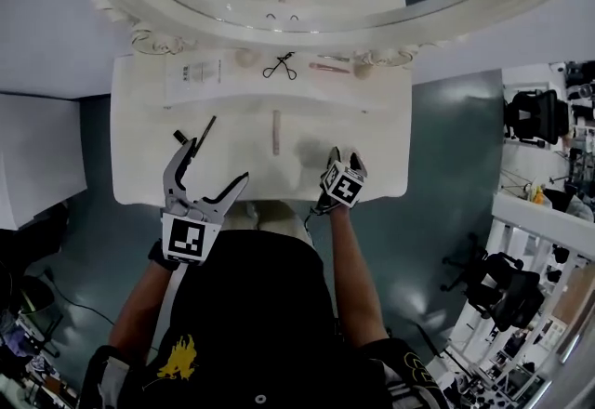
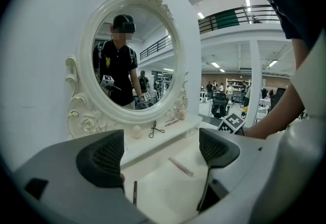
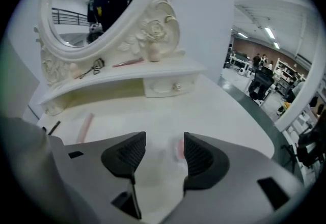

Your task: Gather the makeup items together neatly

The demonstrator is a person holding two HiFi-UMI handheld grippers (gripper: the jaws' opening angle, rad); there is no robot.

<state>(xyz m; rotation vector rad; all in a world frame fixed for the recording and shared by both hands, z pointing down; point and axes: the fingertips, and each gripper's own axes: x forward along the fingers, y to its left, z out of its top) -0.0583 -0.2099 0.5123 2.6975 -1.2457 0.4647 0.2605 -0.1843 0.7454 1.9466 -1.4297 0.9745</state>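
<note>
Left tool (image 2: 160, 154) stands wide open and empty above the front of the desk (image 1: 372, 133). Right tool (image 3: 164, 152) is partly open and grips nothing. A small pink item (image 3: 180, 149) lies on the desk between its jaws, close by the right one. A black pencil (image 1: 205, 130) and a pink tube (image 1: 275, 132) lie apart mid-desk. A curler (image 1: 280, 68) and a pink stick (image 1: 329, 68) rest on the shelf (image 1: 232, 82) below the mirror (image 1: 186, 26).

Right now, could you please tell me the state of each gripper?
Left gripper: open, empty.
Right gripper: open, over a small pink item, not gripping it.
</note>
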